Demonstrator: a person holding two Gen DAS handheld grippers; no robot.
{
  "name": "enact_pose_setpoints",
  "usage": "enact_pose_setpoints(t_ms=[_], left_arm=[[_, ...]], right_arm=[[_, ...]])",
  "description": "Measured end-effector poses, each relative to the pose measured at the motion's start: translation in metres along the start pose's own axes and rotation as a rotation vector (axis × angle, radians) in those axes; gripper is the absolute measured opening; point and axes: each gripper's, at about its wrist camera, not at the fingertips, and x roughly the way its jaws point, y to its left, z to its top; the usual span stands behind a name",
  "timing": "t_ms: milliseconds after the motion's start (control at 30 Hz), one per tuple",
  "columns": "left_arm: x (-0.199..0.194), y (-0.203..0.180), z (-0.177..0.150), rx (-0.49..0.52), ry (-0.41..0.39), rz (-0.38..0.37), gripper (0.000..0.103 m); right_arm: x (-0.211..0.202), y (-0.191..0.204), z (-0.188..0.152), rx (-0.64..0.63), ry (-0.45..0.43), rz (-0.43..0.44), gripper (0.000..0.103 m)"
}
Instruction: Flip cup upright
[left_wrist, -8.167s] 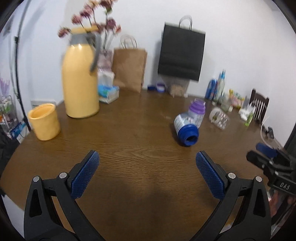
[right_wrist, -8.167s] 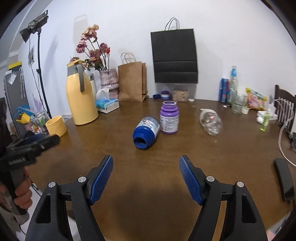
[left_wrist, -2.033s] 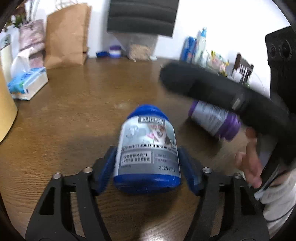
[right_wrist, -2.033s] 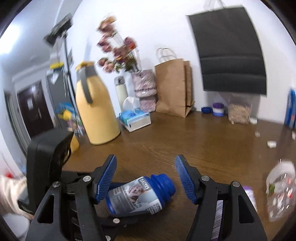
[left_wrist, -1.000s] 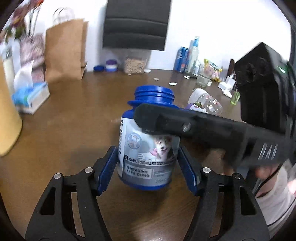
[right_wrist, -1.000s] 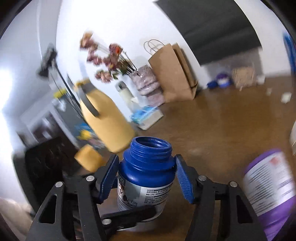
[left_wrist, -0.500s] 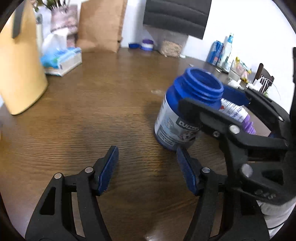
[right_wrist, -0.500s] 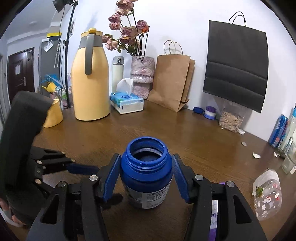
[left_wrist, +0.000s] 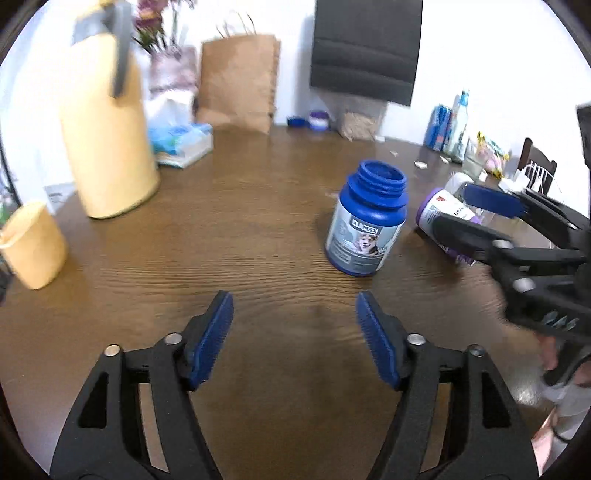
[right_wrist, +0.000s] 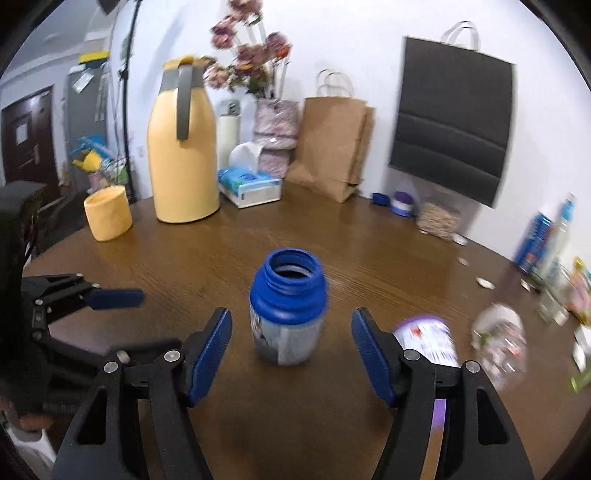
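Note:
The blue open-mouthed jar (left_wrist: 367, 225) (right_wrist: 288, 314) with a grey dog label stands upright on the brown wooden table (left_wrist: 229, 236), mouth up. My left gripper (left_wrist: 293, 338) is open, drawn back to the jar's near left, nothing between its blue pads. In the right wrist view my right gripper (right_wrist: 291, 349) is open, its fingers spread wide on either side of the jar and not touching it. The right gripper also shows at the right edge of the left wrist view. A purple jar (left_wrist: 445, 221) (right_wrist: 424, 343) lies on its side just right of the blue one.
A tall yellow jug (left_wrist: 107, 122) (right_wrist: 183, 147) and a yellow cup (left_wrist: 31, 245) (right_wrist: 107, 212) stand at the left. A tissue box (right_wrist: 251, 186), brown paper bag (right_wrist: 332, 144), black bag (right_wrist: 452, 118), a clear bottle on its side (right_wrist: 500, 345) and small bottles (left_wrist: 450, 125) ring the table's far side.
Both grippers have let go of the blue jar and drawn back. The jar, lying on its side at first, now stands upright on its own. The purple jar lies toppled.

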Motion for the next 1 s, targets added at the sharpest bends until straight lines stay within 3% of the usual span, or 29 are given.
enact_pose_setpoints(t_ms=[100,233,367,500,733,833,1000], left_arm=[[-0.031,0.007,-0.007,0.003,-0.068,0.052,0.077],[-0.058,0.024,-0.013,-0.015,-0.131,0.078,0.097],[-0.082,0.037,-0.022,-0.044,-0.160,0.108,0.099],[-0.105,0.037,-0.033,-0.042,-0.197,0.114,0.102],[-0.150,0.028,-0.066,0.019,-0.250,0.131,0.103],[-0.174,0.024,-0.085,0.051,-0.284,0.159,0.103],[-0.201,0.019,-0.119,0.031,-0.272,0.107,0.103]], right_arm=[[-0.032,-0.004,-0.012,0.050,-0.004,-0.031,0.080],[-0.057,-0.012,-0.029,0.076,0.031,-0.121,0.080],[-0.080,-0.025,-0.049,0.181,0.058,-0.158,0.080],[-0.096,-0.018,-0.069,0.203,0.070,-0.172,0.080],[-0.137,0.018,-0.103,0.242,-0.007,-0.143,0.080],[-0.155,0.037,-0.122,0.231,-0.017,-0.169,0.080],[-0.191,0.071,-0.145,0.237,-0.052,-0.165,0.080]])
